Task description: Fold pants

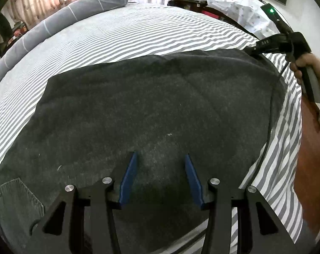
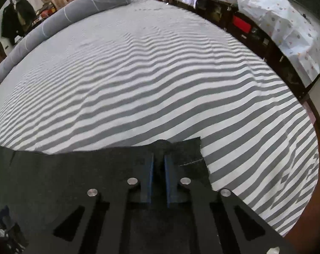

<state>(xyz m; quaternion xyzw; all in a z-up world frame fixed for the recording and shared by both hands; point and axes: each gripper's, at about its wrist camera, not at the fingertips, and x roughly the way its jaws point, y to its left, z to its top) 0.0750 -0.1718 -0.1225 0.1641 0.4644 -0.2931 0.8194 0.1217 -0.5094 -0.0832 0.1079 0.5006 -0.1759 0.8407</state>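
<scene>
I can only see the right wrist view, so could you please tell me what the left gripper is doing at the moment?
Observer: The left gripper is open and hovers over the dark pants, with no cloth between its blue fingers.
Operator: Thank you. Can you see my right gripper from there?
Observer: Yes, the right gripper sits at the far right corner of the pants, with a hand on its handle.
Operator: Is there any detail on the pants near the left gripper?
Observer: A stitched pocket shows at the lower left of that view.
</scene>
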